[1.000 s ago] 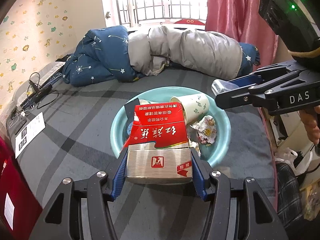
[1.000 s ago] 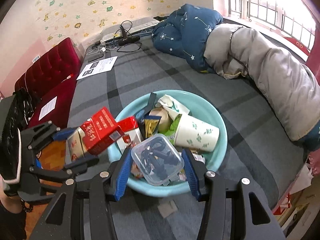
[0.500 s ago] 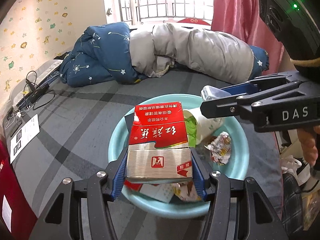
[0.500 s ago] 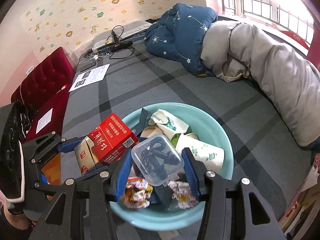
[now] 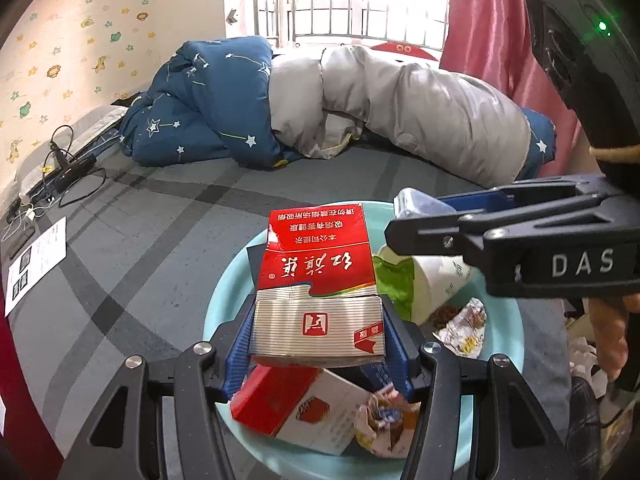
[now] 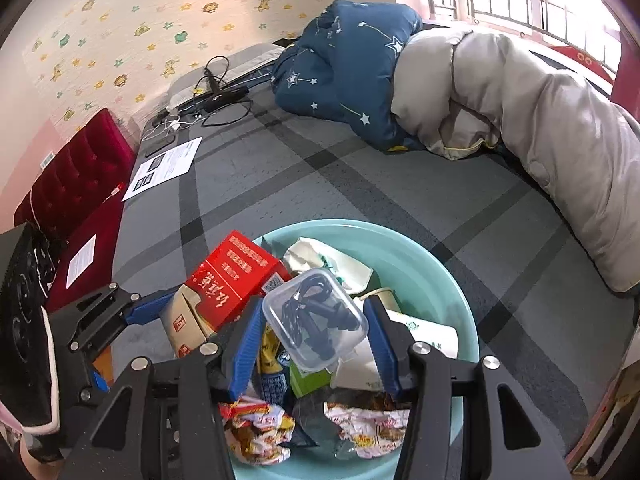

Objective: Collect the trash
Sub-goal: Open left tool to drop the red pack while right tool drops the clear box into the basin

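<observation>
We see a wide bed with a grey checked cover, and along its far side a rolled quilt, dark blue with stars on one face and grey on the other. At the bed's far left lie black cables and a charger, with a white printed sheet of paper a little nearer.

On the near part of the bed sits a round pale turquoise plastic basin, already holding trash: a white paper cup with green print on its side, a red and white flat carton, and crumpled foil snack wrappers at the near edge.

Our left tool hangs over the near left part of the basin, its blue-padded jaws closed on the sides of a red and silver cigarette carton with its torn red flap lifted; the carton is held above the trash in the basin.

Our right tool is over the basin's near right part, jaws pressed against the two sides of a small clear plastic box with black earphones inside. In the left wrist view this box sits at the tip of the right tool, above the far right rim, with a hand gripping the handle.
</observation>
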`<state>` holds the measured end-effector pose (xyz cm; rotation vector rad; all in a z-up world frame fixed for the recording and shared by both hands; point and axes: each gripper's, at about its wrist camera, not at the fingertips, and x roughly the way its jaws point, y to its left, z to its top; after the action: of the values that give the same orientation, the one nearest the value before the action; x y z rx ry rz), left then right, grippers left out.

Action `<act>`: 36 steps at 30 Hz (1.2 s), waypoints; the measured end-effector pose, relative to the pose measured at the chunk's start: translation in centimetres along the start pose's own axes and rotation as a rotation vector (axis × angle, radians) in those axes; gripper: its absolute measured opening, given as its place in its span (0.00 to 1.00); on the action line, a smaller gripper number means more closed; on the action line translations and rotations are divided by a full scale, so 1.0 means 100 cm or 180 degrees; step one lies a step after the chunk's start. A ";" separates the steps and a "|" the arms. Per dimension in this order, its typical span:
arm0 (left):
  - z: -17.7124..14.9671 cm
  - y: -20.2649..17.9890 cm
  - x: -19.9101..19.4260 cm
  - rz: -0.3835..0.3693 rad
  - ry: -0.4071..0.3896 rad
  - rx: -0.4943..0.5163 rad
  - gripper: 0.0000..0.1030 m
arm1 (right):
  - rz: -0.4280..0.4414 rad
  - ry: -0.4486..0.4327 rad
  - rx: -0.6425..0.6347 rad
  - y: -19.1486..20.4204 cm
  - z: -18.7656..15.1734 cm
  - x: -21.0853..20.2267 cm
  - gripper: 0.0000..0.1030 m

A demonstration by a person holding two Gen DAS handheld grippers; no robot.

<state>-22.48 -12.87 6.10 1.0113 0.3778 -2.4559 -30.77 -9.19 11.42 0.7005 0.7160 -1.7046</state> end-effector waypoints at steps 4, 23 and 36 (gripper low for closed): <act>0.002 0.001 0.009 0.0004 0.0015 -0.0024 0.60 | 0.0002 0.0074 0.0038 -0.002 0.001 0.012 0.53; 0.003 -0.004 0.010 0.0040 0.0021 0.0021 0.60 | 0.0021 0.0116 0.0050 -0.005 0.003 0.017 0.53; -0.005 -0.017 -0.025 0.0215 -0.0198 0.0181 1.00 | -0.0227 -0.0015 0.0089 -0.005 -0.006 -0.018 1.00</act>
<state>-21.47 -10.45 7.71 0.9524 0.2509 -2.4431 -30.76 -7.51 12.42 0.6974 0.7226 -1.7836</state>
